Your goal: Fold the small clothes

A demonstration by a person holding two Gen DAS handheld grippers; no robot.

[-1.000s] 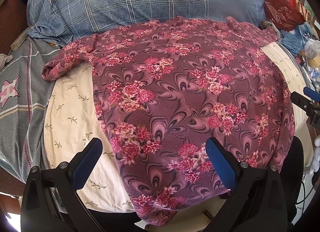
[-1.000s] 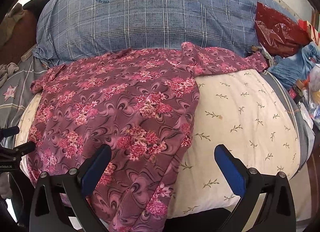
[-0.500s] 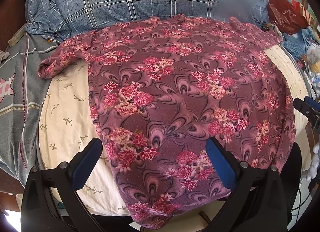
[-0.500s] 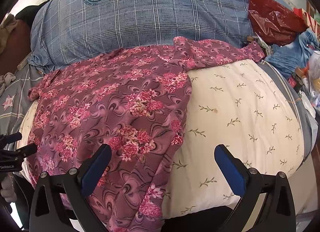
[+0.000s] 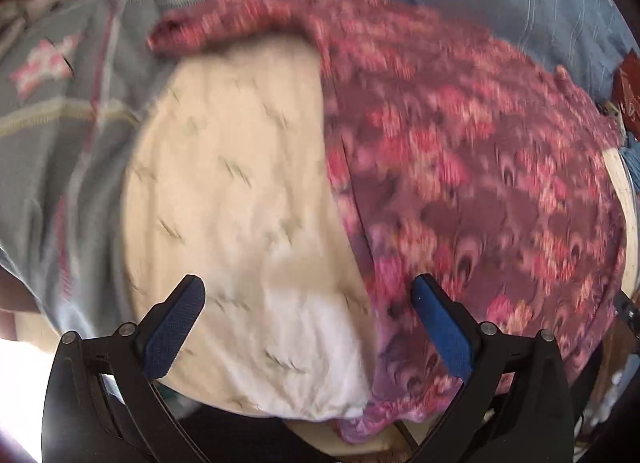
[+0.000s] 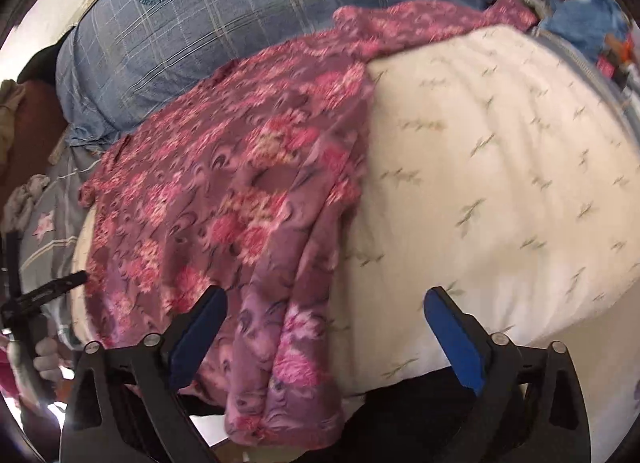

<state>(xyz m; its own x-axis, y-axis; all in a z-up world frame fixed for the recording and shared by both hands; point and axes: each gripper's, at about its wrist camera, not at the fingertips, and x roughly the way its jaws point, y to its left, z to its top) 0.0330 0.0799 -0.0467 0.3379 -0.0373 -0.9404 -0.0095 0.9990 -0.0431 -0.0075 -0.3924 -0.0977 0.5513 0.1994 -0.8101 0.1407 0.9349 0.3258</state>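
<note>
Left claw (image 5: 306, 323): spread wide, nothing held; hovering over the near edge of the cream leaf-print cushion (image 5: 240, 203), with the right-hand finger above the floral top's side edge. Right claw (image 6: 324, 327): likewise wide open and empty, left finger over the hanging hem, right finger over bare cushion.

Floral top (image 6: 240, 183): spread mostly flat on the cushion, hem draped over the near edge, one sleeve (image 5: 224, 27) stretched sideways at the far left, the other sleeve (image 6: 420, 19) reaching toward the far right. Both views motion-blurred; fine creases unreadable.

Further back: blue plaid pillow (image 6: 240, 15) behind the garment; grey star-print bedding (image 5: 60, 103) to the left.

Step judged: garment laid out, no fold made yet; claws positioning for the first grasp. Next move likely calls for lowering onto a sleeve or side edge, pinching one layer only, and carrying it across toward the midline.
</note>
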